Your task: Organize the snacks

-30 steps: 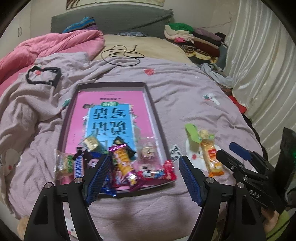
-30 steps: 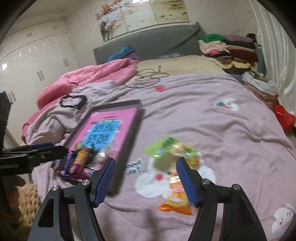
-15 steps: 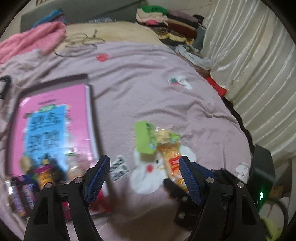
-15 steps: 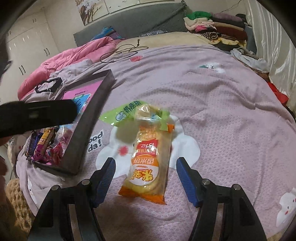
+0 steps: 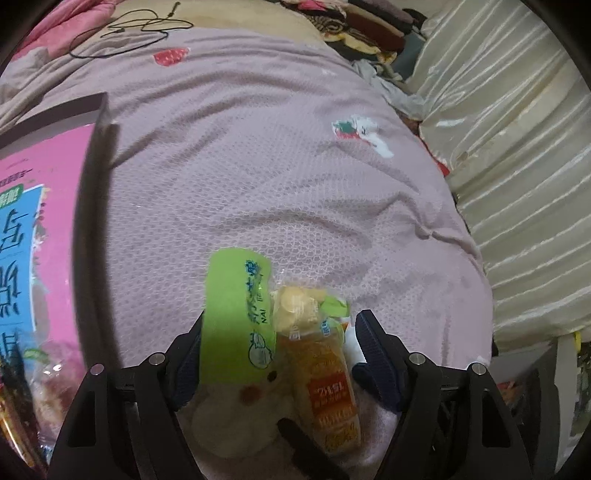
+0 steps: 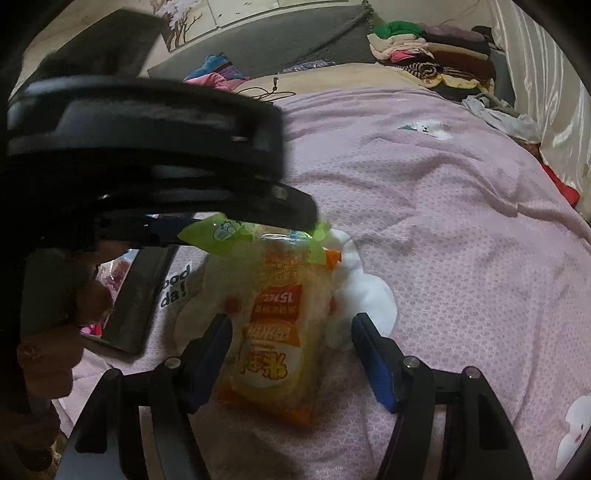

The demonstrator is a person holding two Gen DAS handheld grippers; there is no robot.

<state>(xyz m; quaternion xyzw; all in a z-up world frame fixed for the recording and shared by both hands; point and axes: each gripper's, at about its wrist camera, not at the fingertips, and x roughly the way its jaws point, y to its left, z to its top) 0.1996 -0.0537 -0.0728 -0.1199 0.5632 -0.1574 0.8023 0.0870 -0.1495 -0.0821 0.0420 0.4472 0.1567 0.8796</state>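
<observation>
On the lilac bedspread lie a green packet point(image 5: 236, 314) and, partly under it, an orange snack packet point(image 5: 325, 387). My left gripper point(image 5: 280, 350) hangs over both with its jaws closing; the packets lie between the pads, and I see no pad pressing on them. My right gripper point(image 6: 291, 362) stands open astride the orange snack packet point(image 6: 273, 332), pads on either side of it. In the right wrist view one of the left gripper's fingers point(image 6: 162, 227) reaches the green packet point(image 6: 218, 232). The dark-framed tray point(image 5: 92, 221) with a pink lining lies to the left, with several snacks point(image 5: 22, 387) in it.
The tray's corner point(image 6: 140, 295) sits just left of the packets. A hand point(image 6: 48, 350) holds the left tool. A cream curtain point(image 5: 517, 184) lines the bed's right side. A clothes pile point(image 6: 436, 55) and a black cable point(image 5: 129, 33) lie at the far end.
My left gripper has swung right from over the tray's snacks and come down over the two packets. My right gripper has sunk closer to the orange packet.
</observation>
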